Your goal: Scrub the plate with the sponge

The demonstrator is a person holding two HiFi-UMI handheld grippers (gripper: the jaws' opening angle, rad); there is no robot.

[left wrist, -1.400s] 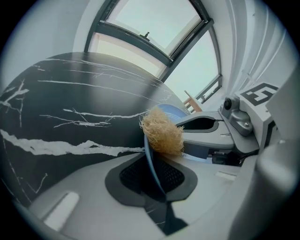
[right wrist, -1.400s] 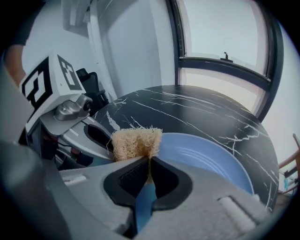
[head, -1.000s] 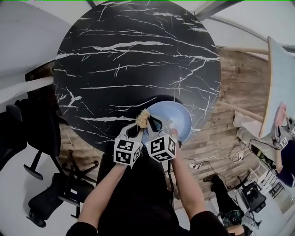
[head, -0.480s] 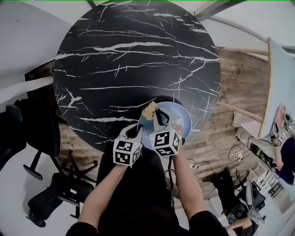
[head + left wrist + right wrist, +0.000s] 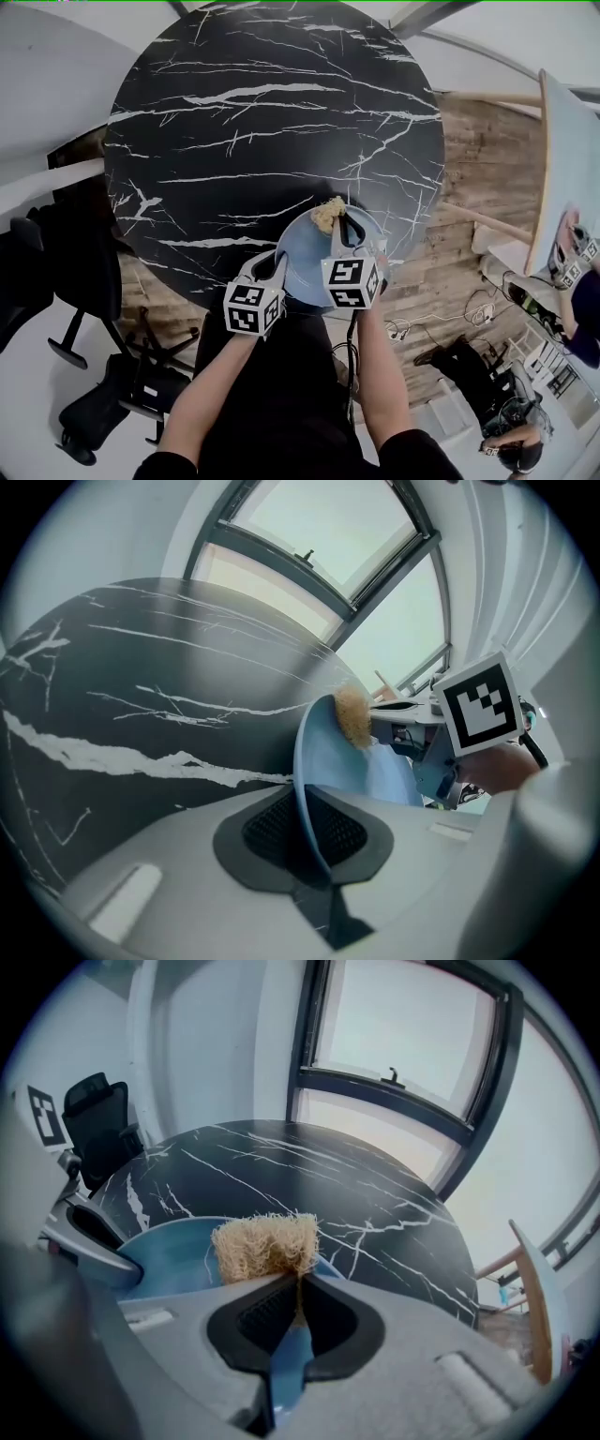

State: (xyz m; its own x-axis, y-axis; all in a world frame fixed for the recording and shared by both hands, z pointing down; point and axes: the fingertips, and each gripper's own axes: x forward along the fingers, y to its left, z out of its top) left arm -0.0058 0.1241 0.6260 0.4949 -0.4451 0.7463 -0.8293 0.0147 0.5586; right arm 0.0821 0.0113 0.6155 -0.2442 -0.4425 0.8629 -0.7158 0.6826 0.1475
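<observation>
Plate (image 5: 302,251) scrub at black marble tabletop (image 5: 272,122) edge.
Head view: plate btwn left gripper (image 5: 275,267) & right gripper (image 5: 337,232), wood floor (image 5: 487,178) beside. Left gripper view: jaws just tightening, clamped on plate rim, window (image 5: 328,536) behind. Right gripper view: jaws clamped on sponge (image 5: 264,1246), against plate.

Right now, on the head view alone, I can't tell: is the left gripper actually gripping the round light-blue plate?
Observer: Yes. The left gripper pinches the light-blue plate by its rim, edge-on; its jaws have just been closing on it.
Operator: And the tan fibrous sponge?
Observer: Clamped in the right gripper, its tuft sticking out past the jaws.
Operator: Touching the plate?
Observer: Yes, pressed on its inner face near the top rim.
</observation>
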